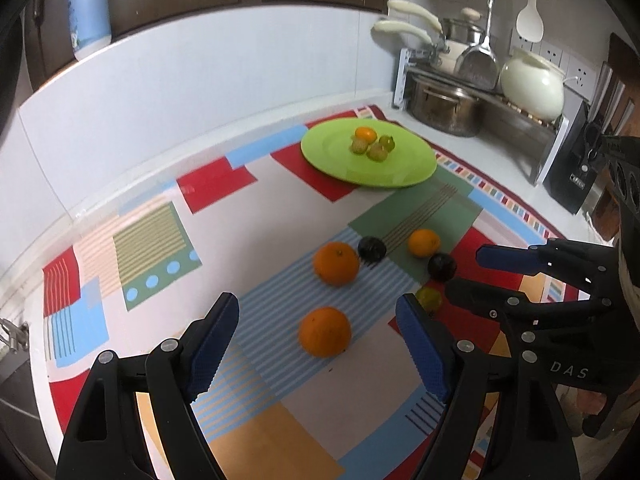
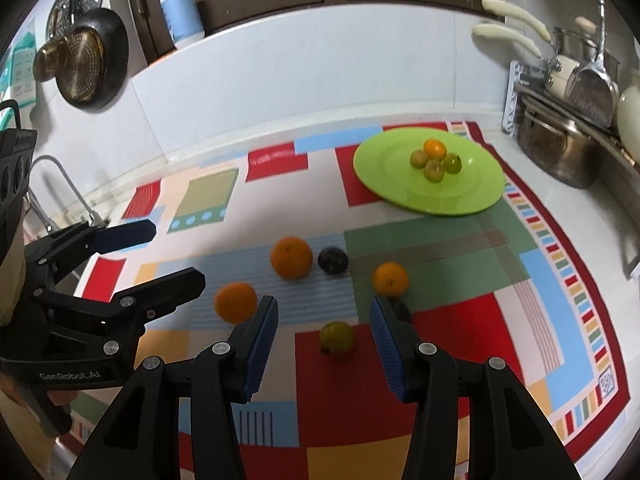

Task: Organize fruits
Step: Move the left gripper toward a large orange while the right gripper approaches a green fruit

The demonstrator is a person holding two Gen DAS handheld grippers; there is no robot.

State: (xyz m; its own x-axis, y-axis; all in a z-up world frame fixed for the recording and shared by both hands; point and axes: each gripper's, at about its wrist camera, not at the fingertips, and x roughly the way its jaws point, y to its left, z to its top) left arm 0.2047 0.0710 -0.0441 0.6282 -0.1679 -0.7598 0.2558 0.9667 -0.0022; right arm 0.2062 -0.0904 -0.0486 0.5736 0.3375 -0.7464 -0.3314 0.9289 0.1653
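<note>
Left gripper (image 1: 318, 338) released, jaws wide apart, nothing between the pads; it hangs above the patterned cloth (image 1: 160, 184) with a large orange (image 1: 325, 331) lying in line between its fingers, not touched. Right gripper (image 2: 324, 330) likewise spread wide and empty, hovering over a small green-yellow fruit (image 2: 337, 338) that sits on a red patch of the cloth, apart from both pads.

Loose fruit on the cloth, left wrist view: a second large orange (image 1: 336, 263) farther back, a dark plum (image 1: 372, 249) just beside it, a smaller orange (image 1: 424, 243) to the right, another dark plum (image 1: 441, 266) near that. The second plum is mostly hidden behind the right finger in the right wrist view.

Green plate (image 1: 412, 168) at the far end of the cloth, near the wall. On it a close cluster of four small fruits (image 1: 370, 142): one orange, three greenish, touching or nearly touching.

Right of the plate: a rack with steel pots (image 1: 444, 106) and a cream kettle (image 1: 532, 84). A soap bottle (image 1: 89, 12) stands on the ledge above the wall.
</note>
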